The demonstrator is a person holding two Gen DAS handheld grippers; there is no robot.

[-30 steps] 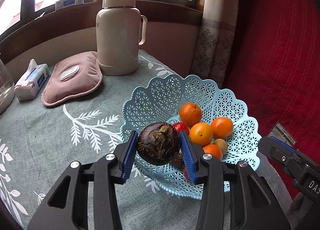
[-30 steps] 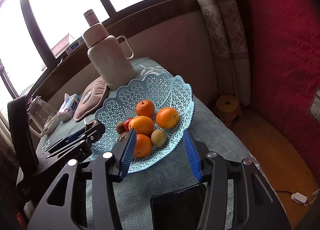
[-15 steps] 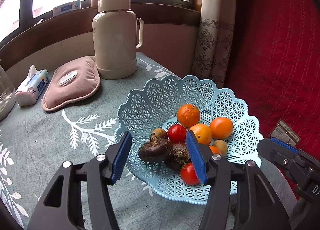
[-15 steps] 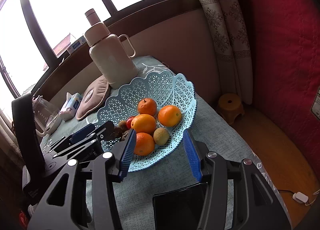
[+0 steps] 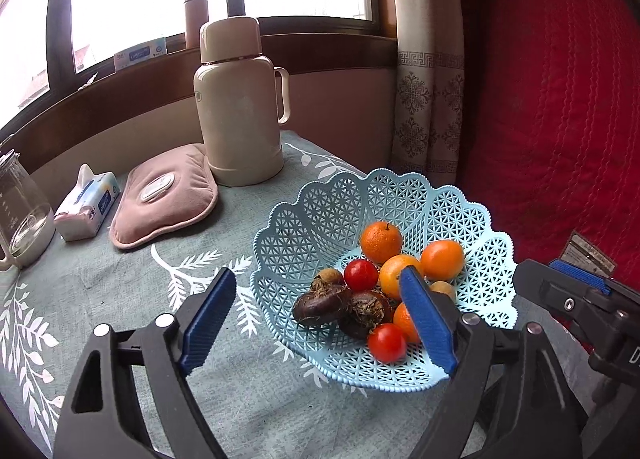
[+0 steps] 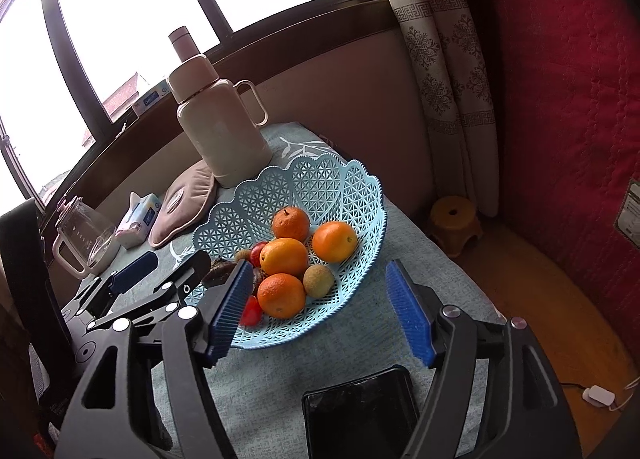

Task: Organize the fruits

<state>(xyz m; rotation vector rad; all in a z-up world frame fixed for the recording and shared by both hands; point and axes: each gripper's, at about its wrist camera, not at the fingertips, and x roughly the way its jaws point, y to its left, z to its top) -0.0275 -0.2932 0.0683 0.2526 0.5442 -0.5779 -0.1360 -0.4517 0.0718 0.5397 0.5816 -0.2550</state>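
Left gripper (image 5: 316,319) jaws spread, empty, above basket (image 5: 320,215) at worktop's right edge; right gripper (image 6: 320,315) spread. Withdraw straight, avoiding rim.

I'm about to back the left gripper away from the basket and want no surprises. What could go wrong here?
The left gripper is open, with one finger over the basket rim; a careless pull-back could snag it. The dark fruit lies near that low front rim and might roll if jolted. The right gripper is close by, so the two could bump.
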